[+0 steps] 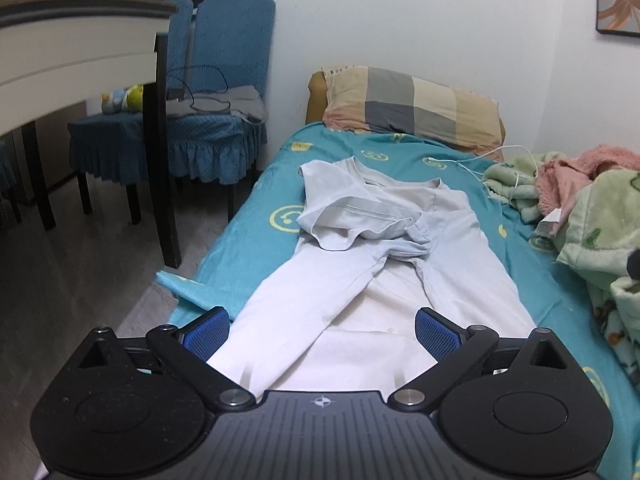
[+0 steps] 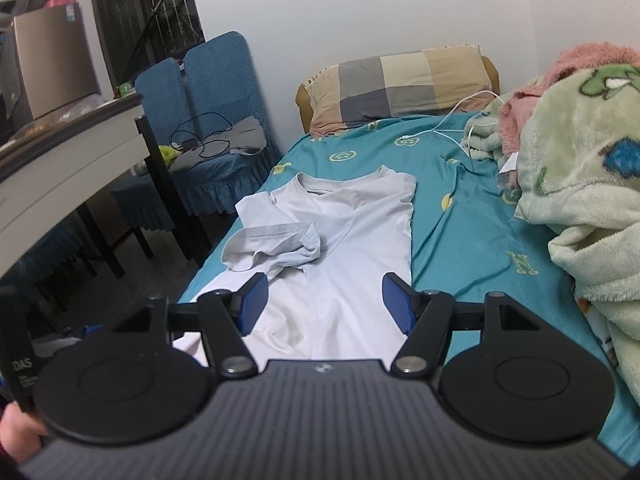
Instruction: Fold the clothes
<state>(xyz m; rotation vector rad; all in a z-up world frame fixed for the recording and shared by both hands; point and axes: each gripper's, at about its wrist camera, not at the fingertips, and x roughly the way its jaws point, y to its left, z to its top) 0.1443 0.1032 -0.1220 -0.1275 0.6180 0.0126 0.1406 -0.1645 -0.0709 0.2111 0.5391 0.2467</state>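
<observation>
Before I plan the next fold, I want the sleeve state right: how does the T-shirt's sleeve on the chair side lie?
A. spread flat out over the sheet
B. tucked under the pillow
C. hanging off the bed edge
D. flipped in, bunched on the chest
D: the sleeve lies folded inward in a rumpled bunch on top of the pale T-shirt, well short of the checked pillow.

Home bedroom: bed [image 1: 520, 248], pillow [image 1: 412, 104], blanket [image 2: 580, 168].
</observation>
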